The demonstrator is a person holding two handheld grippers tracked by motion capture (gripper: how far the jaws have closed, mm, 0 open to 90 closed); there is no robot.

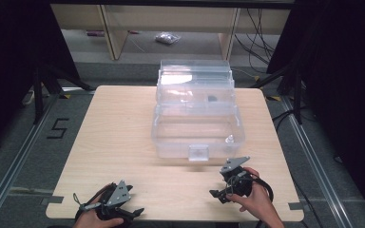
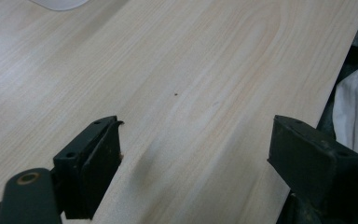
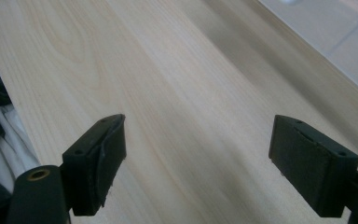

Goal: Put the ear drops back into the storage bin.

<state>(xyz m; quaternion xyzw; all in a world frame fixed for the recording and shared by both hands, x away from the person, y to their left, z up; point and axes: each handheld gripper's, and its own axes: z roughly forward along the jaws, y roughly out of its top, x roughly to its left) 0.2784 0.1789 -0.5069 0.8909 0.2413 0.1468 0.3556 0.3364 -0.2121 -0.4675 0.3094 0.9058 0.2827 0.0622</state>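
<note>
A clear plastic box [image 1: 171,137] stands open at the middle of the light wooden table [image 1: 119,142], its lid [image 1: 195,76] tipped back. A small dark item [image 1: 212,99] lies inside near the back. At the front left edge of the table, my left gripper [image 1: 133,199] is held in a hand and points right. Its jaws stand wide apart over bare wood, so the left gripper [image 2: 196,154] is open. My right gripper [image 1: 216,183] sits at the front right and points left. The right gripper [image 3: 198,158] is also open with nothing between its jaws.
A corner of the box [image 2: 60,3] shows at the top of the left gripper view, and the box wall [image 3: 335,37] runs along the upper right of the right gripper view. White clothing [image 2: 354,107] lies beyond the table's front edge. Shelving [image 1: 114,28] stands behind.
</note>
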